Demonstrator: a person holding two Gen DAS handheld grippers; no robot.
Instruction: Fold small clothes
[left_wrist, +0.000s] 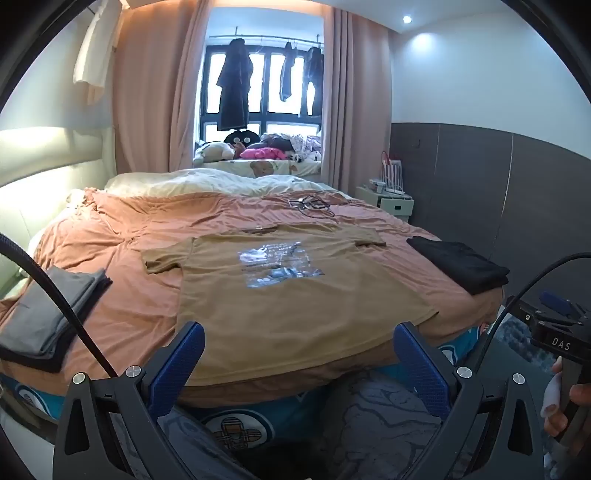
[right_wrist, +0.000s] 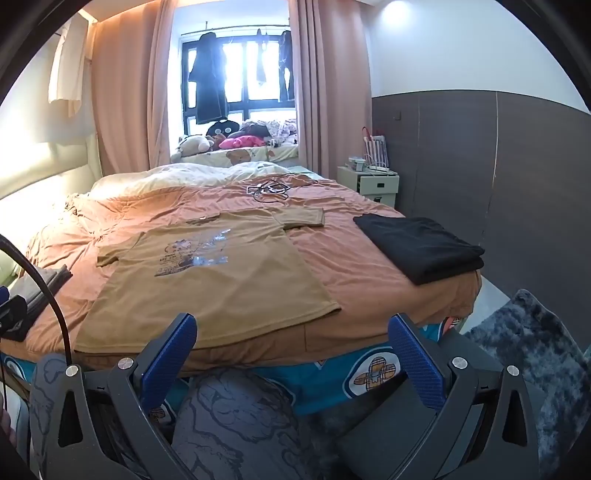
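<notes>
Both hand-held grippers, left (left_wrist: 298, 341) and right (right_wrist: 291, 334), hang wide open and empty before the shirt's (left_wrist: 295, 295) hem. Pinching the bed's cover (left_wrist: 122, 306) along with one layer would drag it and skew the fold.

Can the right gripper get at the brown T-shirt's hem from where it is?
Probably yes: the right gripper is open, and the T-shirt lies flat with its hem just ahead, nothing between.

Two wrist views taken from the foot of the bed (left_wrist: 122, 295), aimed toward the far window (right_wrist: 240, 81).
Each is angled slightly downward; the tan T-shirt (left_wrist: 295, 295) is shared, seen further left in the right view.
</notes>
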